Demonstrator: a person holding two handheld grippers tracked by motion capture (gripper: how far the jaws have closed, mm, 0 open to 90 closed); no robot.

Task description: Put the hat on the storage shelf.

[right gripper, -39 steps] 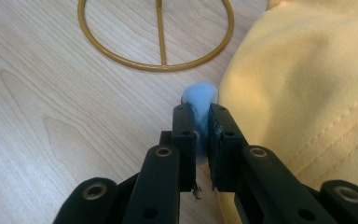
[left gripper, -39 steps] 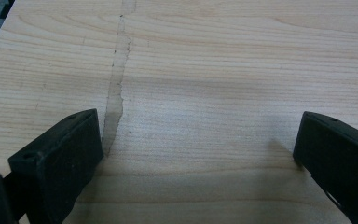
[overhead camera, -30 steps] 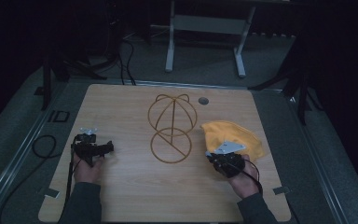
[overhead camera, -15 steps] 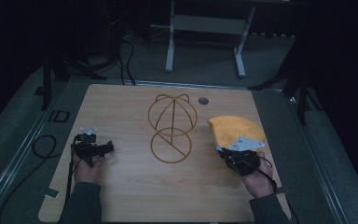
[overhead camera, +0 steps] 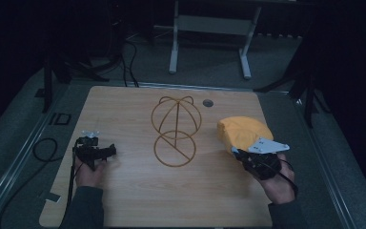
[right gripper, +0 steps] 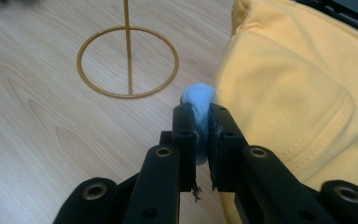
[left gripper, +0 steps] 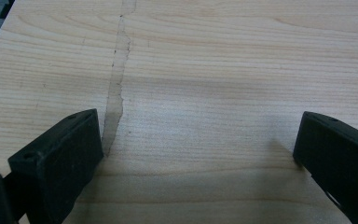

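Observation:
A yellow cap [overhead camera: 243, 131] hangs just above the right side of the wooden table [overhead camera: 124, 200]. My right gripper [overhead camera: 238, 153] is shut on a light-blue part at the cap's edge [right gripper: 198, 95]. In the right gripper view the jaws [right gripper: 200, 112] pinch that blue part, with the yellow cloth [right gripper: 298, 79] to their right. A gold wire stand [overhead camera: 175, 129] with a dome top and a ring base [right gripper: 128, 63] stands at the table's middle. My left gripper [overhead camera: 108, 151] rests at the left, open [left gripper: 196, 135] over bare wood.
A small round grommet [overhead camera: 208, 102] sits near the table's far edge. A black cable [overhead camera: 43, 148] loops on the floor left of the table. A grey metal frame [overhead camera: 209, 24] stands beyond the far edge.
My right gripper has risen and drifted right, carrying the yellow cap with it. The left gripper and the wire stand have not moved.

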